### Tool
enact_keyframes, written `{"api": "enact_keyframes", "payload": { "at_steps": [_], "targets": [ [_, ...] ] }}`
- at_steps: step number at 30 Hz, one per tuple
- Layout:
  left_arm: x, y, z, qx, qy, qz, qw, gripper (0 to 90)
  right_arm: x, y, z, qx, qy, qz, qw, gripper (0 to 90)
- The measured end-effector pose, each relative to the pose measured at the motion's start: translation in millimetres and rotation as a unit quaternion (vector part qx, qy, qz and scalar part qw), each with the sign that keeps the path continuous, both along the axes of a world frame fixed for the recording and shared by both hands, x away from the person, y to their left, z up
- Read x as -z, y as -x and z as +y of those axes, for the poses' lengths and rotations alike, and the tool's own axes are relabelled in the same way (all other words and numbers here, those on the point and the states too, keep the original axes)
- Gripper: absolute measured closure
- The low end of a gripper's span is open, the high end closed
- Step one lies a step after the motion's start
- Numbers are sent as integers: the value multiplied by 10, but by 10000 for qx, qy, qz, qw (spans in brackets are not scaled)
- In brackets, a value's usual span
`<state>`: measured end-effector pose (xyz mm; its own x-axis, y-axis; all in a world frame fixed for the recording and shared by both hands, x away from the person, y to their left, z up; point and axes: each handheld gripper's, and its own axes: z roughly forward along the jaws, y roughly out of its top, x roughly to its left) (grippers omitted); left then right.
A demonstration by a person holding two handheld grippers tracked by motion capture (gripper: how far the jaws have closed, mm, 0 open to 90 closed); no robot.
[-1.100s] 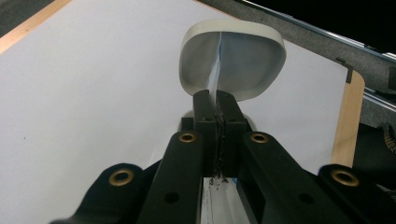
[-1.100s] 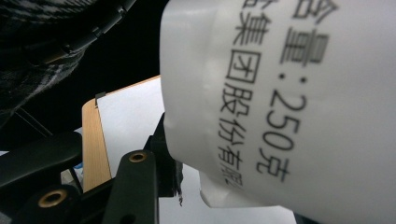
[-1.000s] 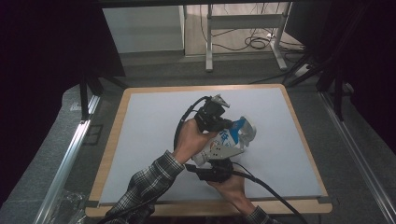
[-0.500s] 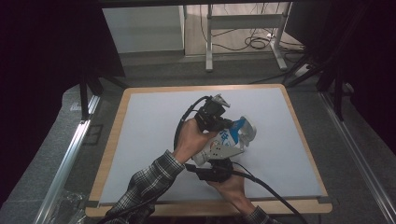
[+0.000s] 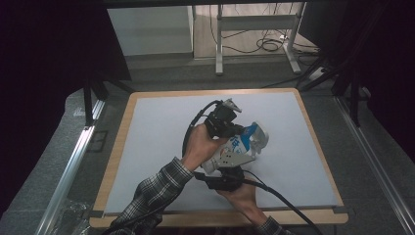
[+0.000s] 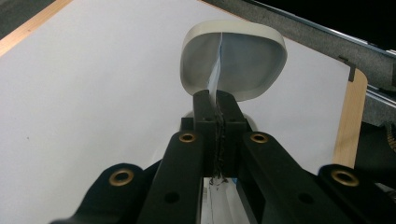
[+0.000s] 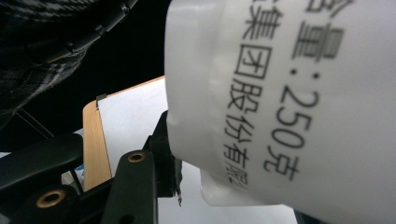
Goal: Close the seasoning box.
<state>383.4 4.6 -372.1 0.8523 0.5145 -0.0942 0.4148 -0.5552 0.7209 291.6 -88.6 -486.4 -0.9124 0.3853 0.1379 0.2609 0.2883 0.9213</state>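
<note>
A white pouch (image 5: 248,141) with blue print is held above the middle of the white table mat (image 5: 156,132). My left gripper (image 5: 230,128) comes at it from the left. Its jaws (image 6: 217,100) are shut on a thin edge of film at the pouch's open mouth (image 6: 254,65), which gapes as a white oval rim. My right gripper (image 5: 229,169) holds the pouch's lower end from below. In the right gripper view the pouch wall (image 7: 299,102), printed with black characters, is pressed against one finger (image 7: 164,158). The other finger is hidden behind the pouch.
The mat lies on a wooden board (image 5: 313,132) with a light wood border. Metal rails (image 5: 73,156) run along both sides. A desk frame and cables (image 5: 264,44) stand on the floor beyond the far edge. Both cables trail toward the near edge.
</note>
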Motion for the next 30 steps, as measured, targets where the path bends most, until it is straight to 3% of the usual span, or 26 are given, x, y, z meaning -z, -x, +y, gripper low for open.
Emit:
{"api": "enact_keyframes", "payload": {
  "at_steps": [30],
  "targets": [
    [-15, -19, -9, 16, -62, 4, 10000, 890, -2, -14, 4, 7, -14, 8, 10000, 563]
  ]
}}
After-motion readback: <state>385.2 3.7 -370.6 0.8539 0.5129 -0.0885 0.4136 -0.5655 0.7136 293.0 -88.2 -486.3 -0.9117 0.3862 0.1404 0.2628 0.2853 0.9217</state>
